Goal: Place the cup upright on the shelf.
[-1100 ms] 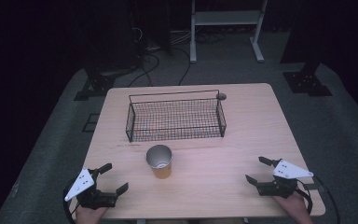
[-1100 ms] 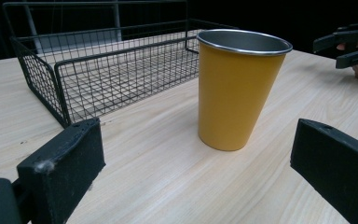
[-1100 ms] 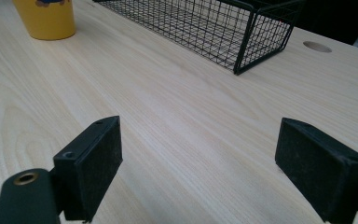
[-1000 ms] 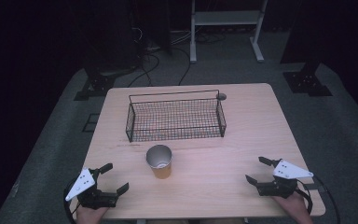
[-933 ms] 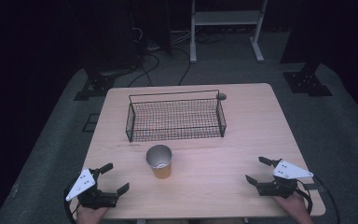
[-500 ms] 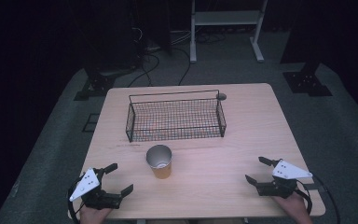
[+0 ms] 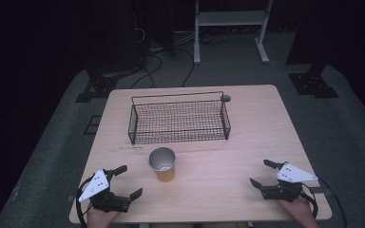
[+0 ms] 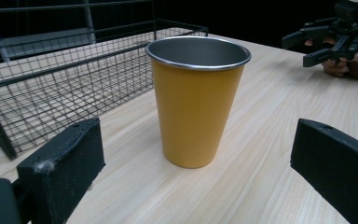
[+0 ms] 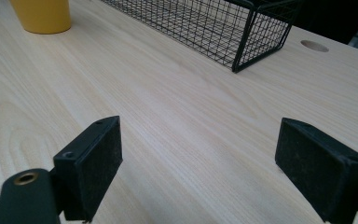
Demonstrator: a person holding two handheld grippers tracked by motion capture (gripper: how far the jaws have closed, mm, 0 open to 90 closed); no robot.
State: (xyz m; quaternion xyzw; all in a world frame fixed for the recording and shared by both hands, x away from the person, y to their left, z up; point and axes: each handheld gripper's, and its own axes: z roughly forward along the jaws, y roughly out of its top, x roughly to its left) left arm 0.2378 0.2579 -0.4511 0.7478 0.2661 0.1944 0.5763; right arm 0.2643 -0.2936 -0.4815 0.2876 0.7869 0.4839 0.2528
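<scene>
Pale wood surface point(image 7: 247, 142) in dark room: one yellow cup point(image 7: 162, 164), one wire basket point(image 7: 178, 118), my two grippers, left point(image 7: 126, 182) and right point(image 7: 261, 174), both agape near its front corners.

Wooden table point(image 7: 261, 133) bears cup point(image 7: 162, 164) (yellow) and basket point(image 7: 178, 118).

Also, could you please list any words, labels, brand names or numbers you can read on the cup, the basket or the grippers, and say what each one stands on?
There is no readable text.
Yellow cup: plain wall, no print or logo.
Wire basket: bare black mesh, no tag.
Left claw and right claw: their grey plates carry a few dark dots, no letters or numbers.
Table: plain wood grain.
</scene>
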